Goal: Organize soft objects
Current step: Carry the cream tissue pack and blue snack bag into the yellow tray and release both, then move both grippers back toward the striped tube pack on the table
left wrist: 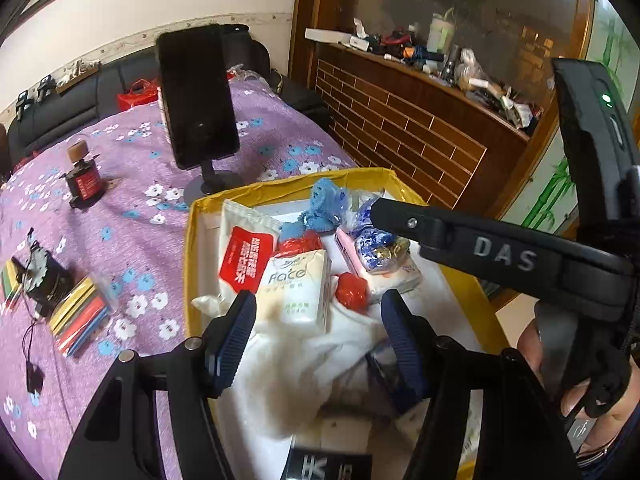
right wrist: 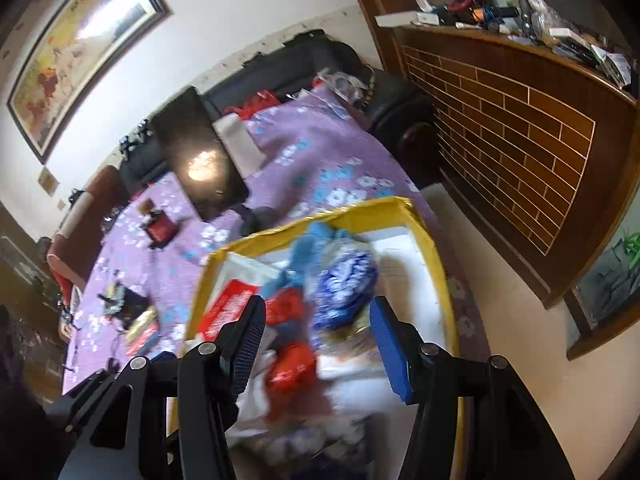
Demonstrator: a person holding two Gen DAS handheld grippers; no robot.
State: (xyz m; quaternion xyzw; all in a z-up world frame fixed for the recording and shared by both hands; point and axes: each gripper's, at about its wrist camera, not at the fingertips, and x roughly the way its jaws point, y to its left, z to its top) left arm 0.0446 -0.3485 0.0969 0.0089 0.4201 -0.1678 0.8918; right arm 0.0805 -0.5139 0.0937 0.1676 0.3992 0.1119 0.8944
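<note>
Yellow-walled box (left wrist: 192, 240) sits on a purple floral tabletop (left wrist: 132, 208), stuffed with soft goods. Left claw (left wrist: 316, 316) hovers over its near end, jaws apart, gripping nothing; white cloth (left wrist: 320, 360) lies bunched under and between them. Just ahead of the left finger stands a cream tissue pack (left wrist: 296, 288) marked "Face", long axis running away from the claw, print upright. Left of that, a white pouch with red label (left wrist: 244, 252), long axis also away, tilted slightly left. Red crumpled wad (left wrist: 352, 292) ahead of the right finger; blue-white bag (left wrist: 376, 244) and blue fabric (left wrist: 324, 200) farther out. Right claw (right wrist: 320, 320) also spread, empty, over the same box (right wrist: 436, 264); the red wad (right wrist: 292, 368) sits between its fingers, below them, probably not touched, blur makes it hard to say. Only the left view shows the right tool's body crossing the box, plus the "Face" print. Only the right view shows the framed picture (right wrist: 80, 48) on the wall. Black phone on stand (left wrist: 196, 96) is beyond the box.
</note>
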